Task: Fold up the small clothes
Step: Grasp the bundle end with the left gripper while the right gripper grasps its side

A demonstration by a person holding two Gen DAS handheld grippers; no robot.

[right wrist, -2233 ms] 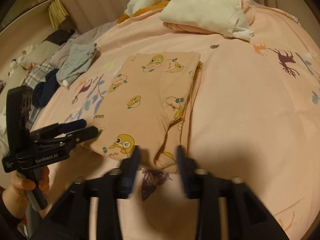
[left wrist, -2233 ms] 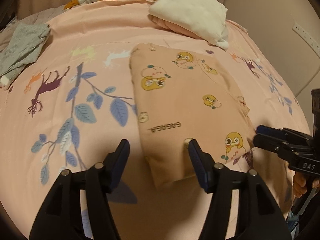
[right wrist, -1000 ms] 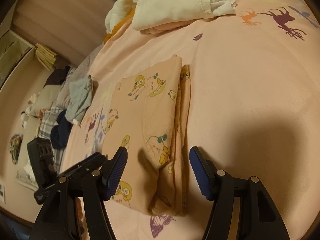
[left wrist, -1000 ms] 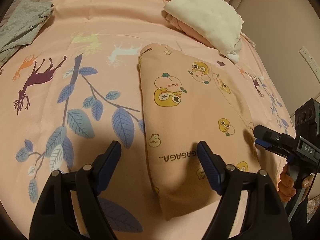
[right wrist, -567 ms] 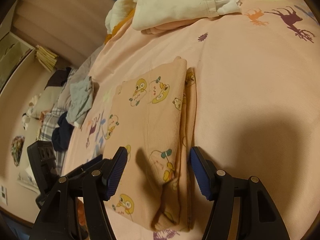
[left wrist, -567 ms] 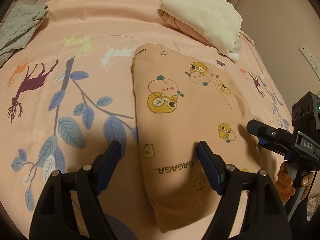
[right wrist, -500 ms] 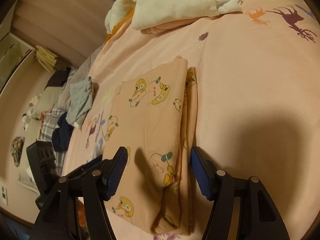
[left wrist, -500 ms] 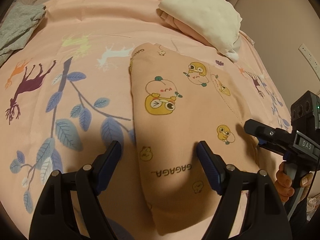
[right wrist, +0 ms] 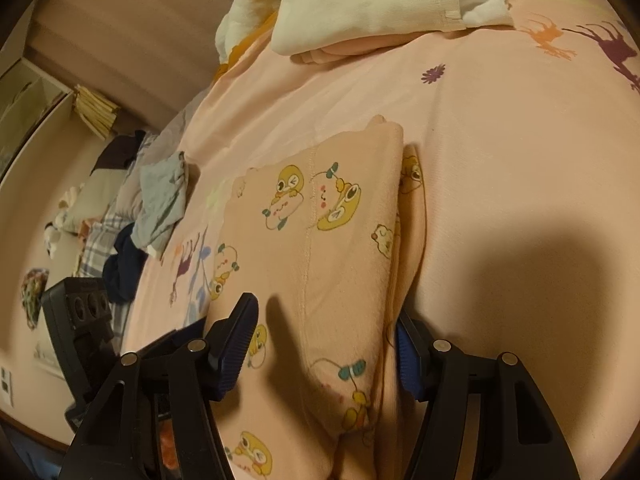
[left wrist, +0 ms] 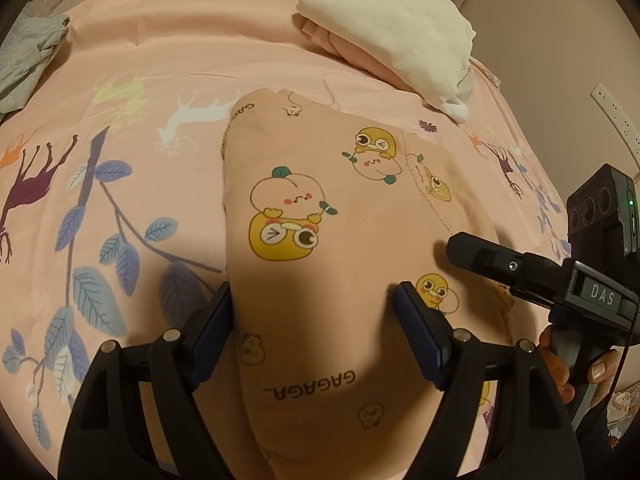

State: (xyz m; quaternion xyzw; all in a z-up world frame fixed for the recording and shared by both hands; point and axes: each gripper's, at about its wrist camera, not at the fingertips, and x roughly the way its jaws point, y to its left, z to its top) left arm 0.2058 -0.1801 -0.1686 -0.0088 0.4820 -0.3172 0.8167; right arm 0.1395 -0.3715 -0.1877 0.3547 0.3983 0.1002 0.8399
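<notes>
The folded garment (left wrist: 320,240) lies flat on the bed (left wrist: 160,60), long axis running away from both tools. The left tool (left wrist: 316,320) and right tool (right wrist: 324,344) both gape wide over it, gripping nothing.

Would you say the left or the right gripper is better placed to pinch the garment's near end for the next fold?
Neither clearly: left gripper and right gripper each stand open astride a side edge of the peach garment.

A pink printed bedsheet (left wrist: 168,60) carries the folded peach garment (left wrist: 320,248) and cream stack (left wrist: 392,28).

The left gripper (left wrist: 316,312) stands wide open over the folded peach cloth (left wrist: 340,248); the right gripper (left wrist: 480,258) is at three o'clock.
</notes>
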